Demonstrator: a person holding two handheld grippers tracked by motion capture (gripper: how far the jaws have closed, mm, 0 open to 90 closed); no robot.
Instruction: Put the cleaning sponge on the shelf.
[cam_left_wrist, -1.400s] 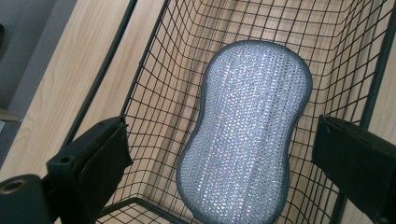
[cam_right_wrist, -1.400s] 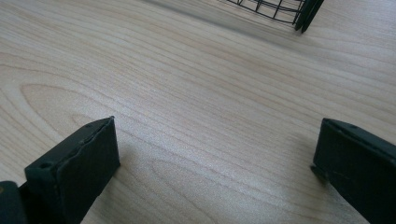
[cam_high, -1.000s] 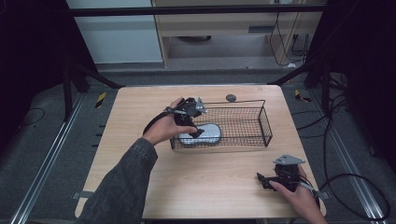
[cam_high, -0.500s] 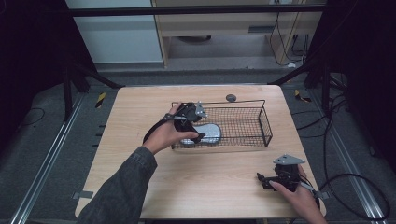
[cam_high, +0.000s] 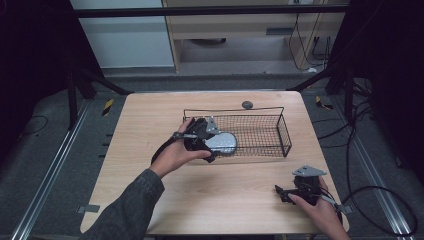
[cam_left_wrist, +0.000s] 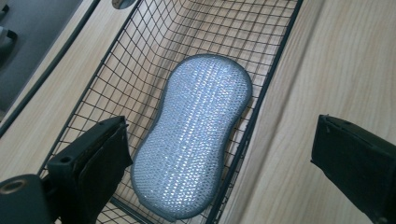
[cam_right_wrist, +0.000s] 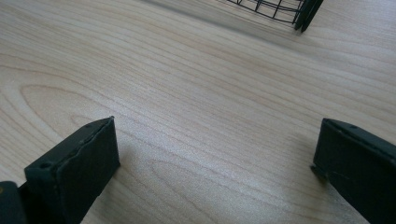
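Jaws wide over sponge (cam_left_wrist: 196, 140), its near end cut off

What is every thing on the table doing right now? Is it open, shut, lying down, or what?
Left gripper: open, jaws straddling the basket's near wall, holding nothing.
Right gripper: open, low over bare table, holding nothing.
Sponge: lying flat on the basket floor, against the near wall.
Wire basket: upright on the table, open top.
Small dark round thing: lying on the table behind the basket.
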